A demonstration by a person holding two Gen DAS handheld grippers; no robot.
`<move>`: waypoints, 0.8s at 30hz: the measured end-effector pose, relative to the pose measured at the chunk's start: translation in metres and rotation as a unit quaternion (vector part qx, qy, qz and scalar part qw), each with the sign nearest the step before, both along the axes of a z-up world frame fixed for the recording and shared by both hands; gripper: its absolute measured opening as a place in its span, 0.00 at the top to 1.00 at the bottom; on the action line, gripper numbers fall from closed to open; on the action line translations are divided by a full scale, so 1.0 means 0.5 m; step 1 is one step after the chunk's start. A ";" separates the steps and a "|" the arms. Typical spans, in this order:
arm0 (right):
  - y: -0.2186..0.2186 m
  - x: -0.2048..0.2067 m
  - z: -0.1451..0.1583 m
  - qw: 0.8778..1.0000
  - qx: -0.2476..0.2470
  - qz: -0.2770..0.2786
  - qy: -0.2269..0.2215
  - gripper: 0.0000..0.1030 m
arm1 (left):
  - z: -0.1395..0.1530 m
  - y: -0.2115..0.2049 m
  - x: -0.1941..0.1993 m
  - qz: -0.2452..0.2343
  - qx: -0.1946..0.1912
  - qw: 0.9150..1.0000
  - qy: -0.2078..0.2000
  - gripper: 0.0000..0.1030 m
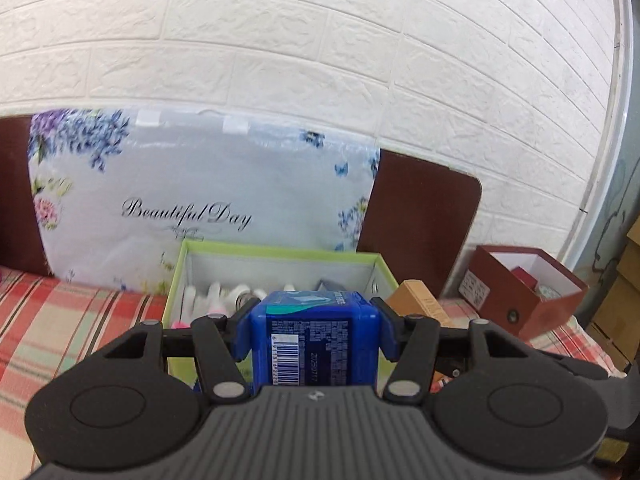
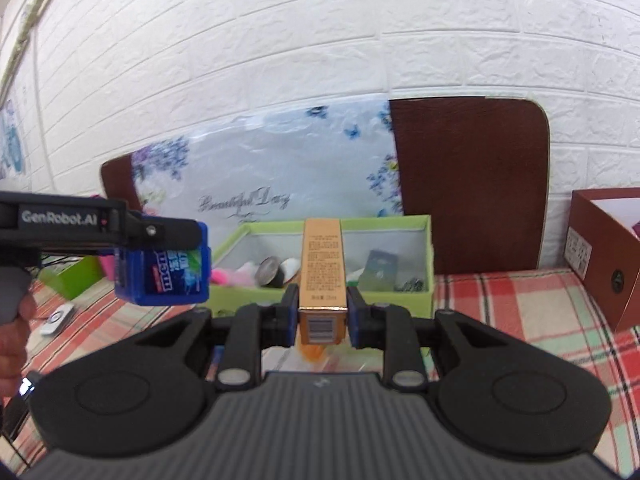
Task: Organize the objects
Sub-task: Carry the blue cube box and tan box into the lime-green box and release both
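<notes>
Both tongs tilt slightly downward: left tongs (image 1: 314, 312) clamp blue pack (image 1: 314, 340), right tongs (image 2: 322, 312) clamp gold carton (image 2: 323, 264).

Two close wrist views, both facing green bin (image 1: 276, 254).

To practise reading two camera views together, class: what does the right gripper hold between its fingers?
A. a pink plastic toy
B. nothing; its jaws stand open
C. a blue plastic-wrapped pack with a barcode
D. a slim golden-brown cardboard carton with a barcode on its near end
D: in the right wrist view the right gripper clamps the slim golden-brown cardboard carton; the blue pack sits in the left gripper.
</notes>
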State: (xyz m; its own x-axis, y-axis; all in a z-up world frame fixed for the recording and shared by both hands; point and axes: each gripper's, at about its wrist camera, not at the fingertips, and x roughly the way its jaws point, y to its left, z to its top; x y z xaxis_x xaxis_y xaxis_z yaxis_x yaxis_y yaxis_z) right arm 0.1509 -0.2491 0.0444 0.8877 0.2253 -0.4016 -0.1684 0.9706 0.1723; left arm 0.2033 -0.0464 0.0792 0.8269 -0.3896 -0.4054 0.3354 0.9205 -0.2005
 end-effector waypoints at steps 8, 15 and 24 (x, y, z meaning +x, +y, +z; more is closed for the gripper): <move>-0.014 0.141 -0.039 0.999 -0.012 -0.039 0.009 0.78 | -0.031 -0.046 0.149 0.019 -0.018 0.999 0.020 0.41; 0.001 0.217 -0.089 0.999 -0.036 -0.031 0.020 0.49 | -0.091 -0.066 0.206 0.057 0.045 0.997 0.014 0.15; 0.001 0.179 -0.103 0.999 -0.033 -0.042 -0.001 0.18 | -0.105 -0.032 0.188 0.067 0.030 0.996 0.045 0.15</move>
State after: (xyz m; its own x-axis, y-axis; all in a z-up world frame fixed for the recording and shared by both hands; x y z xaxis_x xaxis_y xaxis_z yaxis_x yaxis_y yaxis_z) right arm 0.2402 -0.2488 -0.0072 0.9033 0.1233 -0.4109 -0.0869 0.9905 0.1063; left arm 0.2972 -0.0626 0.0267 0.8291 -0.2512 -0.4996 0.1922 0.9670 -0.1672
